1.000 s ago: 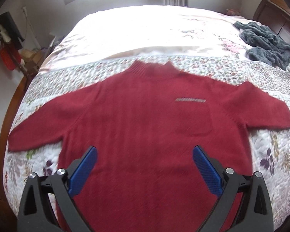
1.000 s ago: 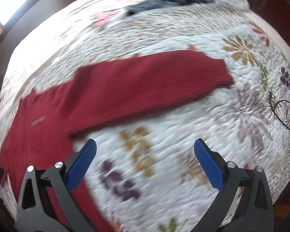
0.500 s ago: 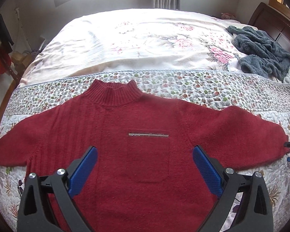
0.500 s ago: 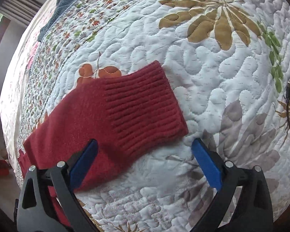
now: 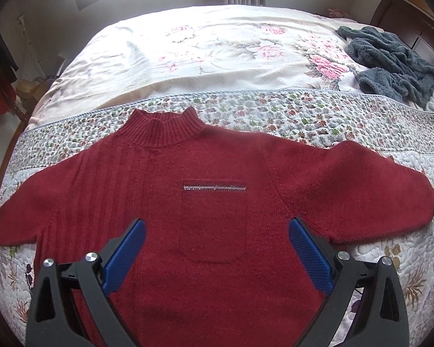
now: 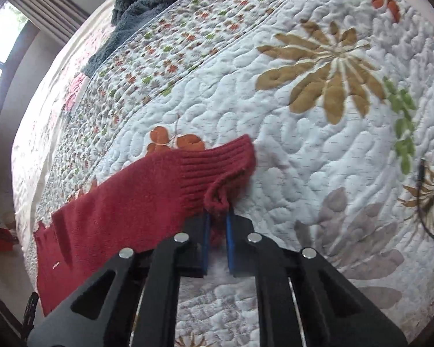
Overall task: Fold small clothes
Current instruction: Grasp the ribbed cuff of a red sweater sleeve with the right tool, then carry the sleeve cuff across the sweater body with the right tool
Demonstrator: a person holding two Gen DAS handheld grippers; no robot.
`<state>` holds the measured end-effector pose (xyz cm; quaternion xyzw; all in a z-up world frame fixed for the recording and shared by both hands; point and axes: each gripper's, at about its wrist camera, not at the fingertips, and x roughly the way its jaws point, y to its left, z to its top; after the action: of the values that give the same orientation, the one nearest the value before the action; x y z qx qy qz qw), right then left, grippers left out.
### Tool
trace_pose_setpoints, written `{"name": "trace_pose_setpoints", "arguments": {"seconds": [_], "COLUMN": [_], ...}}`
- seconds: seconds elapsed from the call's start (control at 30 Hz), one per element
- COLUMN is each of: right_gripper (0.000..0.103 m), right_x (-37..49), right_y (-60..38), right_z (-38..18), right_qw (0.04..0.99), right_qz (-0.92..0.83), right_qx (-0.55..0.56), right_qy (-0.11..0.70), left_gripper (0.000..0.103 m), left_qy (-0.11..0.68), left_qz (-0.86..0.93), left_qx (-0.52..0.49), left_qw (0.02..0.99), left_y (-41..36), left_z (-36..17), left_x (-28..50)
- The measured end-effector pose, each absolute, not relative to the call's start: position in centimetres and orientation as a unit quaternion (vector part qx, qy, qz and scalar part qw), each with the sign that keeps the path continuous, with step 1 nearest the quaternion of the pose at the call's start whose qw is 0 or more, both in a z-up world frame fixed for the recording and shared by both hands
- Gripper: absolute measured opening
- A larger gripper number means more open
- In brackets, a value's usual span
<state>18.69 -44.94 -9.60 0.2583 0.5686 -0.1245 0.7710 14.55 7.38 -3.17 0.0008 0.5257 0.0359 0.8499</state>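
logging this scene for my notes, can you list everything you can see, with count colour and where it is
sweater: one, dark red, spread flat front-up on the quilt, sleeves out to both sides
sleeve cuff: one, dark red ribbed, its corner pinched at the right end of the sweater
quilt: one, white with floral print, covering the near part of the bed
bedsheet: one, cream with pink flowers, far part of the bed
fleece garment: one, grey, bunched at the far right of the bed
left gripper: one, black with blue fingers, open above the sweater's body
right gripper: one, black with blue fingers, shut on the sleeve cuff
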Motion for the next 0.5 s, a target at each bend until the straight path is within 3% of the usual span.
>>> {"name": "trace_pose_setpoints", "arguments": {"seconds": [0.3, 0.5], "right_gripper": [0.007, 0.007], "right_x": [15.4, 17.1], "right_y": [-46.0, -40.8], "right_z": [-10.9, -6.3], "right_qw": [0.764, 0.808], "right_qz": [-0.175, -0.119], "right_qx": [0.249, 0.263], "right_qy": [0.569, 0.514], "left_gripper": [0.099, 0.099], "left_qy": [0.538, 0.537], "left_qz": [0.066, 0.075], "left_qx": [-0.007, -0.017], "left_qw": [0.840, 0.840], "left_y": [11.6, 14.2], "left_z": [-4.3, -4.4], "left_x": [13.3, 12.6]}}
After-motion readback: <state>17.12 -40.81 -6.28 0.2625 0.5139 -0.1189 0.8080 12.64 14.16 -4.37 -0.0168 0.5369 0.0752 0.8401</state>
